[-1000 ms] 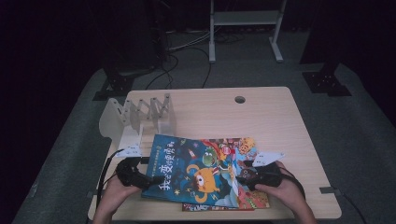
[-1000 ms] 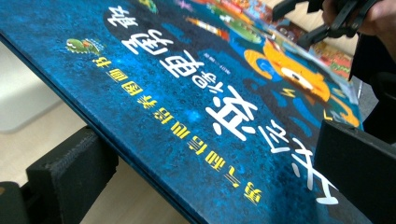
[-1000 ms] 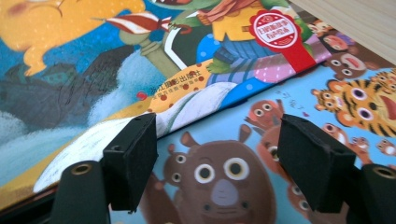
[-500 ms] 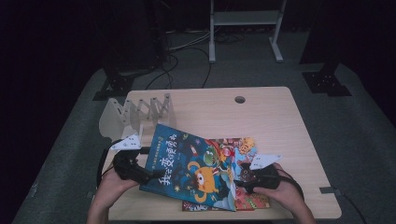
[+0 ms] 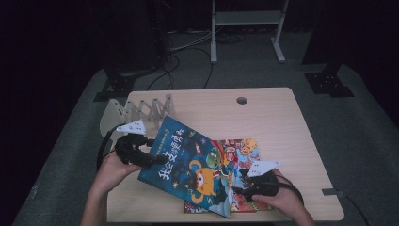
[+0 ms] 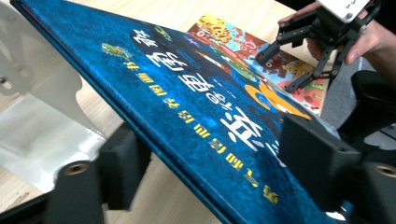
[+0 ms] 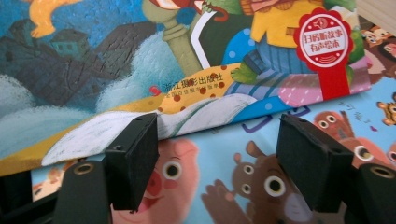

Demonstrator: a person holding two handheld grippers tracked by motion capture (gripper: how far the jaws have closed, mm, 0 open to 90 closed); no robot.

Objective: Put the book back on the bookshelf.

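Note:
A blue picture book (image 5: 193, 165) lies tilted, its left edge raised off the table and its right end resting on other books. My left gripper (image 5: 151, 161) has just been closing and is shut on that raised edge. In the left gripper view one pad sits under the blue book (image 6: 196, 107) and the other on its cover, around my left gripper (image 6: 219, 172). My right gripper (image 5: 241, 182) points down at a light blue book with cartoon animals (image 7: 210, 186). In the right gripper view my right gripper (image 7: 219, 168) is open, nothing between its pads.
A white slotted book rack (image 5: 141, 110) stands at the table's (image 5: 282, 122) back left, close behind my left hand. A colourful book (image 5: 240, 150) lies under the blue one. The right gripper (image 6: 278, 72) shows beyond the book in the left gripper view.
The left hand has risen and tipped the blue book's left edge higher off the table. The right hand has stayed on the lower books.

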